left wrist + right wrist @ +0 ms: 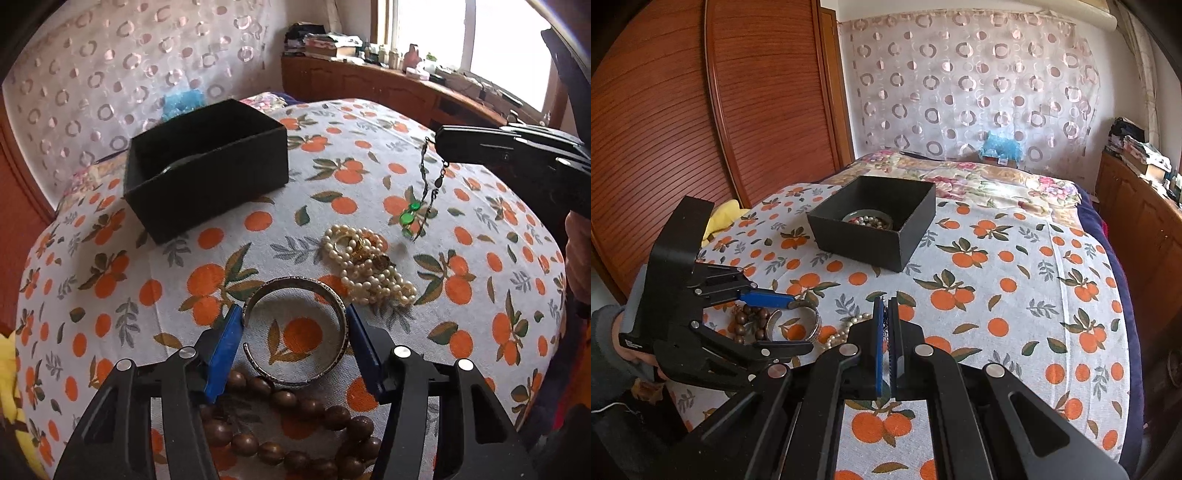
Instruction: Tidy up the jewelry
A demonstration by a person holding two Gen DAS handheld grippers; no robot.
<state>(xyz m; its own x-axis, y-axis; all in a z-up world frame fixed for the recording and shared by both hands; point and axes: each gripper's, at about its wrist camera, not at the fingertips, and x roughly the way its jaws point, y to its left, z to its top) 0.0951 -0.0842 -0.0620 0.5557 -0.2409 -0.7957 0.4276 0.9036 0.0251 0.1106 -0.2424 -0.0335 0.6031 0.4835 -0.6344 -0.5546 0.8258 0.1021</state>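
Observation:
A silver bangle lies on the orange-print cloth, and my left gripper closes its blue pads on the bangle's two sides; it also shows in the right wrist view. My right gripper is shut on a thin chain necklace with green stones, which hangs from it above the cloth. A pearl strand with gold rings lies beyond the bangle. Brown wooden beads lie under my left gripper. A black open box stands at the back left and holds a bowl of beads.
The bed's cloth drops off at the edges. A wooden wardrobe stands to the left, a wooden cabinet with clutter to the right, and a patterned curtain behind. A yellow item lies at the left edge.

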